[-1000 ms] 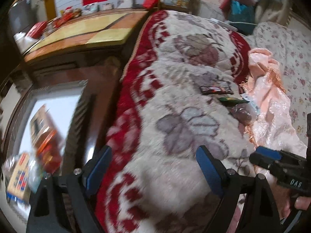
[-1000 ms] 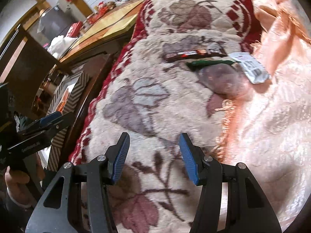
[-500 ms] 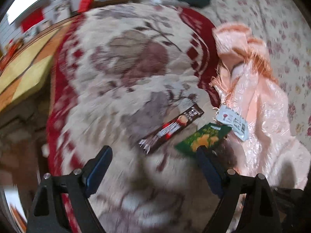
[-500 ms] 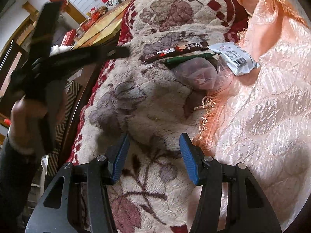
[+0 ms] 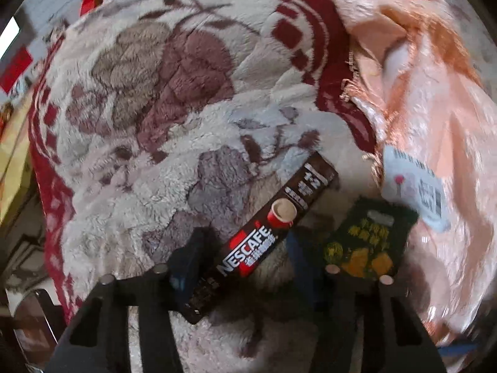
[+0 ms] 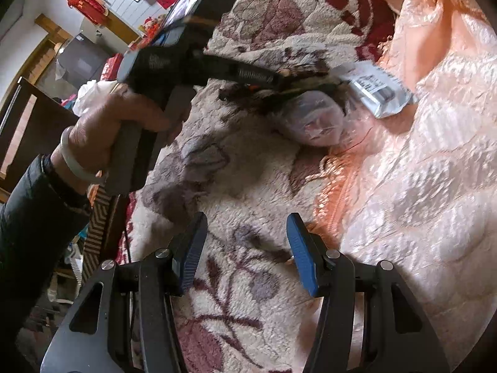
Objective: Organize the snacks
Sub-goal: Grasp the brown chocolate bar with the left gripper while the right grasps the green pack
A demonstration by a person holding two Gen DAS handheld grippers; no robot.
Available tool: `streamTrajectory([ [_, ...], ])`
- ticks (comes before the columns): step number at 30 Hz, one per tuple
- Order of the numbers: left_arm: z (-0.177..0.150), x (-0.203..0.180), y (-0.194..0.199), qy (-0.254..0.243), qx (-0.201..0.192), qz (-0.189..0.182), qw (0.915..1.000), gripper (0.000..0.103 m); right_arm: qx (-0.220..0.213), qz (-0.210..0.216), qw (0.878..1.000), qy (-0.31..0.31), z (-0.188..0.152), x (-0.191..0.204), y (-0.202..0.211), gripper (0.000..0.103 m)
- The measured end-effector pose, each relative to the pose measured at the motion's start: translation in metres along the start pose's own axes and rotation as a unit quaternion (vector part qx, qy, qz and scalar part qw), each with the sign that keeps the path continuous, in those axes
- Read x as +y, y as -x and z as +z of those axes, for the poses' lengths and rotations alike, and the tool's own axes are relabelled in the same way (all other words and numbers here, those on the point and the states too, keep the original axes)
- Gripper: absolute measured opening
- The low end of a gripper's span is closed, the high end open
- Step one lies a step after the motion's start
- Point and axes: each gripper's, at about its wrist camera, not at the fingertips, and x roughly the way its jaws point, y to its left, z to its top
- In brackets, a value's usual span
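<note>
The left gripper (image 5: 242,264) has swung over the coffee stick (image 5: 267,236) and is closing around it, not pinching yet; pickup looks next.

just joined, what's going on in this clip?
A person is sorting snack packets on a plush floral blanket. The left hand-held gripper is down over the Nescafe coffee stick, jaws closing around it; the pads do not clearly press it yet. The green packet and white packet lie beside it, untouched. The right hand-held gripper hangs empty over the blanket.
</note>
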Motion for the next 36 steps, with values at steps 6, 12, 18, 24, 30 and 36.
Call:
streamTrajectory([
  [6, -0.028, 0.025, 0.02, 0.054, -0.004, -0.006, 0.9985, 0.028, -0.038, -0.009, 0.999, -0.003, 0.035, 0.006, 0.011, 0.053],
  [12, -0.076, 0.045, 0.048, 0.097, -0.004, -0.003, 0.9952, 0.022, -0.024, -0.025, 0.999, -0.036, 0.09, -0.004, -0.013, 0.055],
  [18, -0.119, 0.068, 0.074, 0.149, -0.004, 0.015, 0.9887, 0.018, 0.076, -0.085, 0.993, -0.037, 0.126, -0.017, -0.071, 0.062],
  [24, -0.129, 0.084, 0.09, 0.179, -0.011, 0.032, 0.9832, 0.026, 0.07, -0.087, 0.994, 0.008, 0.147, 0.008, -0.099, 0.061],
  [30, -0.118, 0.099, 0.094, 0.207, -0.034, 0.028, 0.9773, 0.072, 0.039, -0.073, 0.996, -0.009, 0.147, -0.001, -0.073, 0.062],
  [36, -0.106, 0.089, 0.075, 0.157, -0.006, 0.008, 0.9876, 0.072, 0.044, -0.125, 0.959, 0.252, 0.144, 0.03, -0.068, 0.072],
])
